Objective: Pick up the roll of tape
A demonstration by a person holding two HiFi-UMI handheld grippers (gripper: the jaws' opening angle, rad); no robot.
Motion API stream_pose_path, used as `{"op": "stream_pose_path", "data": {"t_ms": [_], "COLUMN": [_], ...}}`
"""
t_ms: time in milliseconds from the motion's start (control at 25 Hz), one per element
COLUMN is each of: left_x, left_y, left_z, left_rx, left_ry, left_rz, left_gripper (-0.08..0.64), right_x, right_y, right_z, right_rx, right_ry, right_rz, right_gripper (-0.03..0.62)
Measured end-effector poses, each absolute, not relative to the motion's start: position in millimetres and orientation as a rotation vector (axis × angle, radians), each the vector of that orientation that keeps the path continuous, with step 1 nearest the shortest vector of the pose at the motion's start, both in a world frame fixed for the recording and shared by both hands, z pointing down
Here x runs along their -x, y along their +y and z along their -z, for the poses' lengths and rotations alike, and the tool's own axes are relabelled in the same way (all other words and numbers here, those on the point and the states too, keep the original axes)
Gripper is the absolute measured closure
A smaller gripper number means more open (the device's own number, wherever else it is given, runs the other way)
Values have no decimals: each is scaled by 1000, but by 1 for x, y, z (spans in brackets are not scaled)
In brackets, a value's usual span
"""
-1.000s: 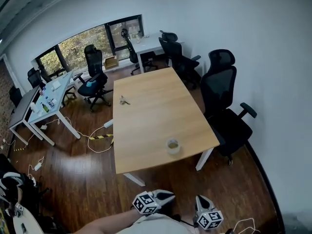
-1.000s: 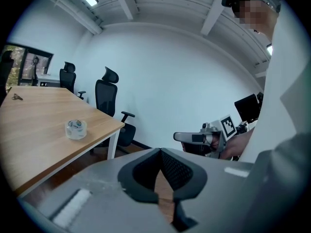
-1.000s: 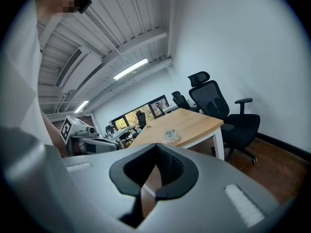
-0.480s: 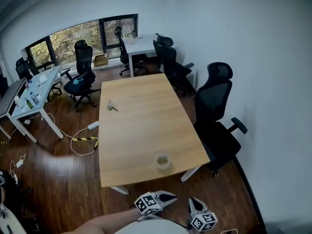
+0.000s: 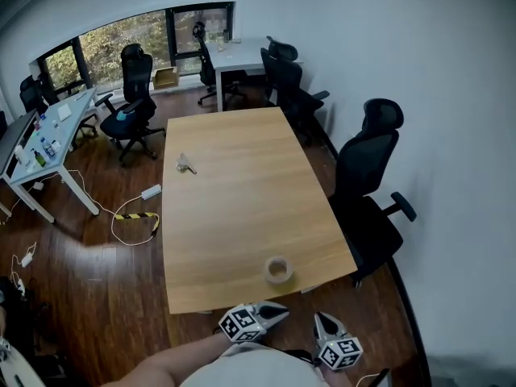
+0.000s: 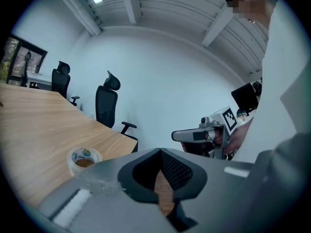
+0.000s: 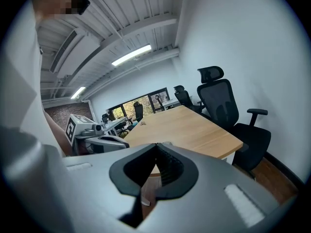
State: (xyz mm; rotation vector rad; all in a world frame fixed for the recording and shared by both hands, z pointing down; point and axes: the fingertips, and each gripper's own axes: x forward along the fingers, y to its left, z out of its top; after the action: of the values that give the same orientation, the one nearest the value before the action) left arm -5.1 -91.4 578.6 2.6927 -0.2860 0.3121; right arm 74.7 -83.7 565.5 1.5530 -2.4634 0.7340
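Observation:
A roll of clear tape (image 5: 278, 270) lies flat on the wooden table (image 5: 242, 192), close to its near right corner. In the left gripper view the tape roll (image 6: 84, 159) sits left of and beyond the jaws. Both grippers are held just short of the table's near edge, below the tape in the head view. My left gripper (image 5: 284, 309) is shut with nothing in it, its tips (image 6: 159, 152) meeting. My right gripper (image 5: 319, 318) sits beside it, jaws (image 7: 156, 145) closed together and empty. Each gripper shows in the other's view: the right gripper (image 6: 194, 135), the left gripper (image 7: 104, 141).
A small metal object (image 5: 186, 164) lies on the table's far left part. Black office chairs (image 5: 371, 184) stand along the table's right side by the white wall. A cable and power strip (image 5: 133, 220) lie on the wood floor at left. More desks stand by the windows.
The person and both grippers have come closer to the table's near edge. The tape now lies just ahead of the gripper tips. Both jaws have stayed closed.

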Motion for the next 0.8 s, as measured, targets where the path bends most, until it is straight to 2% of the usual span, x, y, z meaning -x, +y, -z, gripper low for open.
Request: {"op": "stream_pose_path", "data": {"t_ms": [240, 400, 800], "left_x": [49, 40, 55], "left_y": [-122, -129, -168], "left_z": [-574, -584, -593], "left_rx": [-2665, -2617, -2567], "left_ry": [-421, -467, -624], "left_rz": [-256, -273, -304], "left_gripper": [554, 554, 554], "right_x": [-39, -46, -23], "right_y": [-118, -135, -191], "right_z": [-558, -557, -567], "right_rx": [-1449, -1400, -1176], "right_ry": [-2501, -2541, -2618], "right_rz": [-700, -783, -739], "right_gripper": [586, 586, 586]}}
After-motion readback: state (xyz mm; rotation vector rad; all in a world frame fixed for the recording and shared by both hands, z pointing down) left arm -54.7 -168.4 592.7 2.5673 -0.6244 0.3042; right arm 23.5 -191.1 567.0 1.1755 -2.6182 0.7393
